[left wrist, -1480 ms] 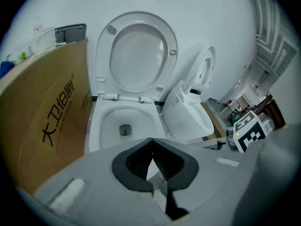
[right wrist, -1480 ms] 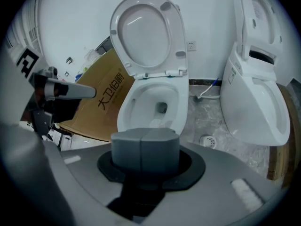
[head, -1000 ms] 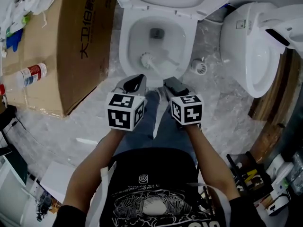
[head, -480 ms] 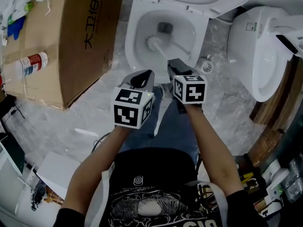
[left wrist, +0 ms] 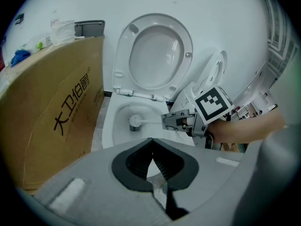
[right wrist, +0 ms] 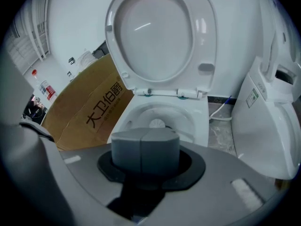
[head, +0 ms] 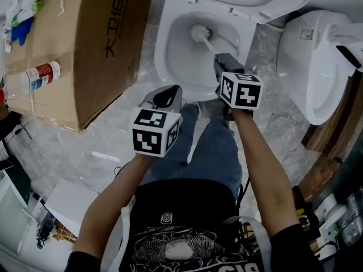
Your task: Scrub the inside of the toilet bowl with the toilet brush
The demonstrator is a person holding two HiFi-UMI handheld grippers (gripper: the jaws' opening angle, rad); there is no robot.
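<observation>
Right gripper (head: 225, 60) is clamped on the handle of the white toilet brush (head: 199, 32).
Its bristle head is seen at twelve o'clock inside the white ceramic toilet bowl (head: 163, 52); the left gripper (head: 165, 97), jaws together and empty, is held at six o'clock.

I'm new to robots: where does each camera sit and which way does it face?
Head view: on the person's head, looking steeply down at the toilet bowl; forearms, legs, left gripper, right gripper show.
Left gripper view: on that gripper, facing the bowl over its shut jaws; right gripper shows.
Right gripper view: on that gripper, facing the bowl past jaws shut on the toilet brush.
Shared: all show the brush in the bowl.
</observation>
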